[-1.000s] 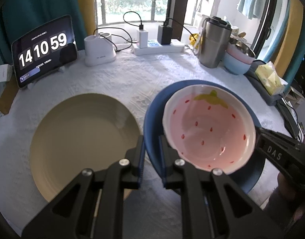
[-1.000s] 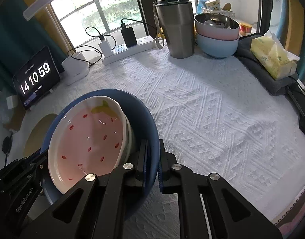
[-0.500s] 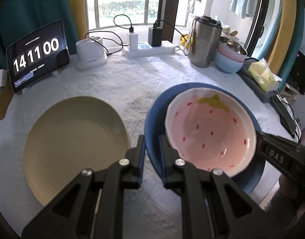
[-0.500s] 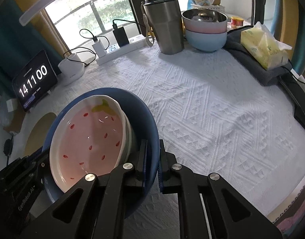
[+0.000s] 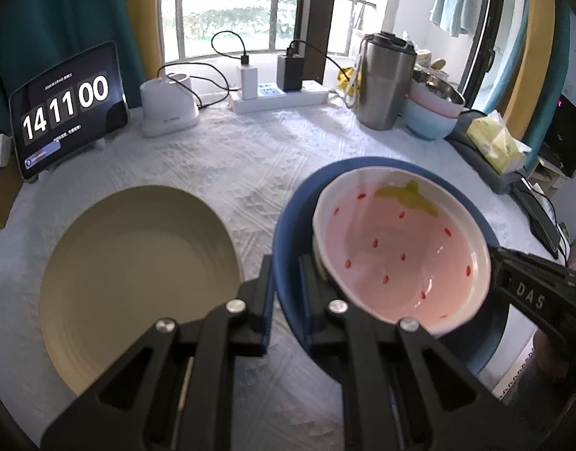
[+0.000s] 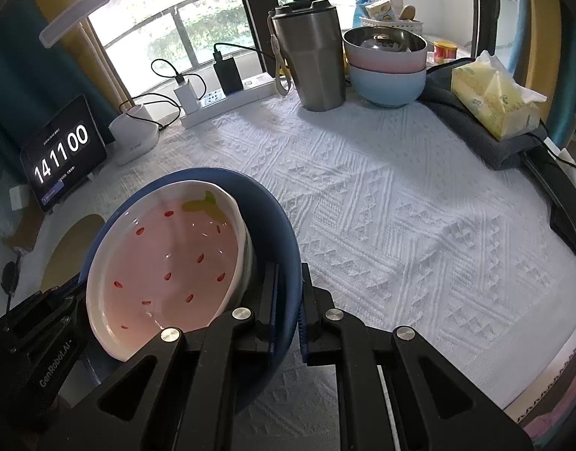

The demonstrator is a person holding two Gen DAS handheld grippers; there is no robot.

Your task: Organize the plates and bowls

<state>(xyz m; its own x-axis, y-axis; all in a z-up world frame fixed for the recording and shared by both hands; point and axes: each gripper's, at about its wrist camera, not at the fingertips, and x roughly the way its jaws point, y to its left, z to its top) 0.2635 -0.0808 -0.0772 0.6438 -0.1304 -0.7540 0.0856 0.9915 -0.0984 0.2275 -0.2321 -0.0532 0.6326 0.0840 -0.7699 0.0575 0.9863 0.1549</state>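
Note:
A blue plate (image 5: 288,233) (image 6: 276,225) carries a pink strawberry-pattern bowl (image 5: 397,259) (image 6: 167,263). My left gripper (image 5: 286,282) is shut on the plate's left rim. My right gripper (image 6: 288,293) is shut on its right rim, and also shows at the right of the left wrist view (image 5: 528,293). The plate is held above the white tablecloth. A cream plate (image 5: 134,282) (image 6: 73,248) lies on the cloth to the left.
At the back stand a clock tablet (image 5: 66,109), a white charger base (image 5: 167,112), a power strip (image 5: 276,97), a steel tumbler (image 6: 310,64) and stacked pink and blue bowls (image 6: 385,64). A yellow tissue pack (image 6: 494,101) lies on grey cloth at the right.
Both grippers have lifted the blue plate with the strawberry bowl upward; the table looks farther away. The cream plate has not moved.

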